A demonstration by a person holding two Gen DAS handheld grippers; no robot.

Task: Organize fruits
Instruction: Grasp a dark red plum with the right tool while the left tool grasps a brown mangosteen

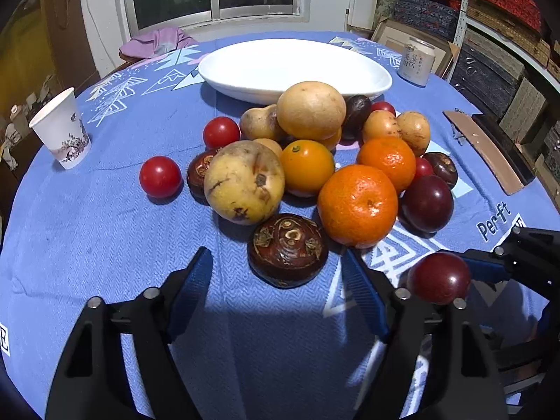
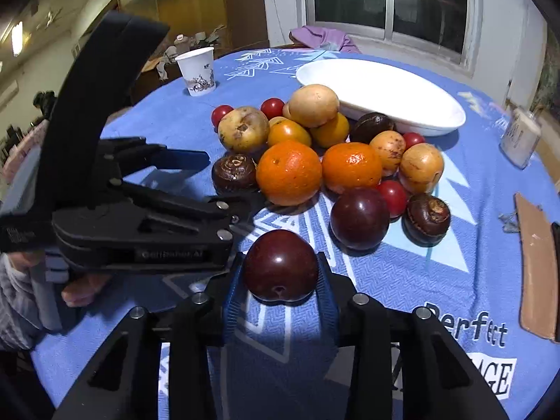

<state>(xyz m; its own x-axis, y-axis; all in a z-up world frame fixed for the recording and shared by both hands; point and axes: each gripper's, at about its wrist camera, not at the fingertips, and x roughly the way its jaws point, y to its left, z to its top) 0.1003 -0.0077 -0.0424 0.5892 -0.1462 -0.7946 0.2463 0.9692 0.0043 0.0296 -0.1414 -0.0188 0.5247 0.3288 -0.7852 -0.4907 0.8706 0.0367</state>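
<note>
right gripper (image 2: 280, 285): blue ribbed pads sit right up against both sides of the dark plum (image 2: 280, 265), so I'd call that a grip, narrow opening, fruit low over the cloth at the near edge of the pile.

dark plum: smooth, glossy, round. Probably firm-ish but bruisable, and that shiny skin looks slippery. Taking it across the widest part like this seems the safest bet, gentle squeeze only.

left gripper (image 1: 276, 269): roughly half open, nothing in it. The water chestnut (image 1: 287, 249) sits just beyond and between the fingertips; pads aren't touching it as far as I can see.

water chestnut: squat, flattened, dark brown with rough ringed scars on top. Looks hard and light, so it should tolerate a firmer pinch on the flat sides.

tablecloth (image 1: 87, 245): blue woven herringbone stuff over the worktop, soft, a bit grippy, fruit shouldn't roll far.

mandarins (image 1: 357, 205): bright orange, dimpled peel, soft-ish skin; medium weight I'd guess.

yellow pear-ish fruit (image 1: 244, 182): blotchy, scuffed skin, lumpy shape. Biggest near one, likely the heaviest, needs a wide opening.

cherry tomatoes (image 1: 160, 176): small, slick, thin-skinned. Easiest thing here to squash.

white dish (image 1: 245, 80): big shallow oval, empty, glazed and hard, sitting right behind the pile. My guess is that's where everything goes.

paper cup (image 1: 63, 129): left side, well apart from the fruit.

can (image 1: 416, 61): far right, beside the dish.
</note>
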